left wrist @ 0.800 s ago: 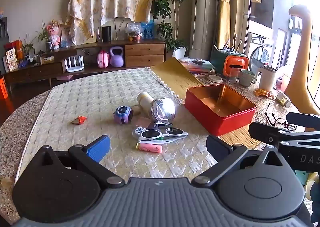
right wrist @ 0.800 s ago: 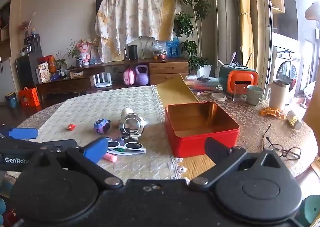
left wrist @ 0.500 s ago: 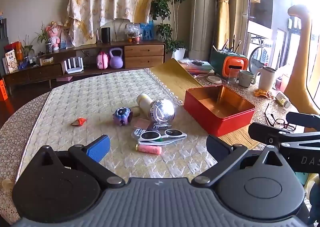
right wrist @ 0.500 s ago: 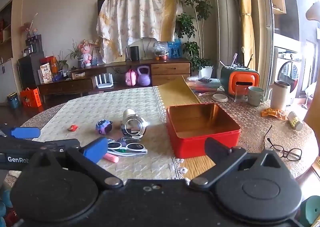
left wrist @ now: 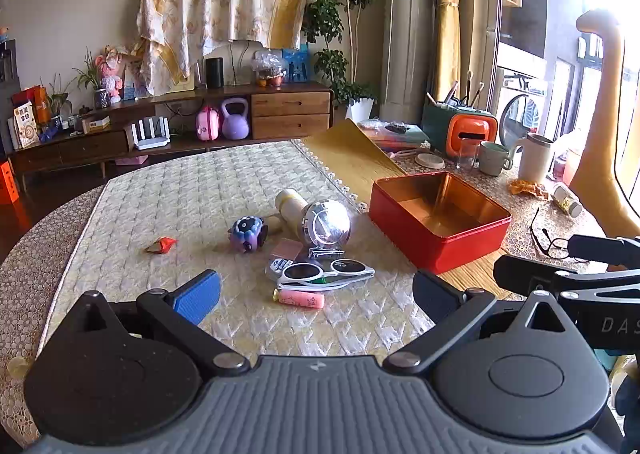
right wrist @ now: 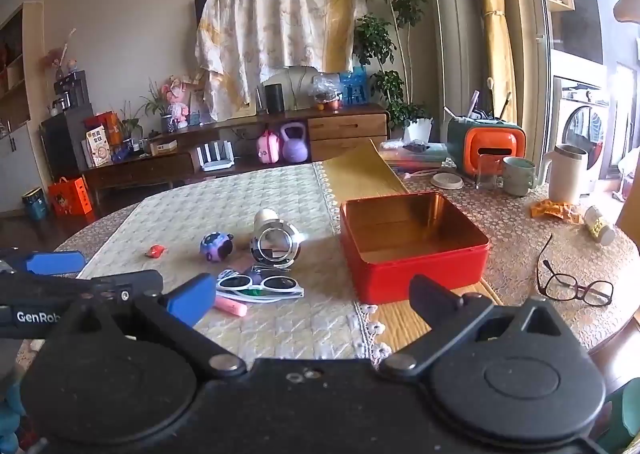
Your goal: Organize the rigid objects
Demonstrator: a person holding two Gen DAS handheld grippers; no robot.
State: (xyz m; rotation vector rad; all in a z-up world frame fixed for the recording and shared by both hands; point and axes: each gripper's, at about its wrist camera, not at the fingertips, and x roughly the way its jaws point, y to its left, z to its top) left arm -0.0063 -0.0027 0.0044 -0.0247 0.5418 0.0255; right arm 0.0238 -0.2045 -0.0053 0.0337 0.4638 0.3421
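Note:
An open red tin box [left wrist: 438,232] [right wrist: 416,270] stands empty on the table, right of a cluster of small items. The cluster holds white sunglasses [left wrist: 324,272] [right wrist: 260,286], a pink tube [left wrist: 300,299] [right wrist: 231,306], a chrome round mirror [left wrist: 326,224] [right wrist: 275,245] with a cream bottle [left wrist: 290,203] behind it, a purple toy [left wrist: 248,233] [right wrist: 217,247] and a small red piece [left wrist: 162,244] [right wrist: 155,251]. My left gripper [left wrist: 316,294] is open and empty, held near the cluster. My right gripper [right wrist: 312,296] is open and empty, in front of the box.
Dark-framed glasses [right wrist: 572,284] lie on the table's right side. Mugs [right wrist: 518,174], a white jug [right wrist: 566,174] and an orange-green appliance [right wrist: 488,146] stand at the back right. A yellow mat [left wrist: 352,158] lies behind the box.
Both views have shifted only slightly; the scene sits a little lower in the frames. Nothing was taken hold of or moved on the table.

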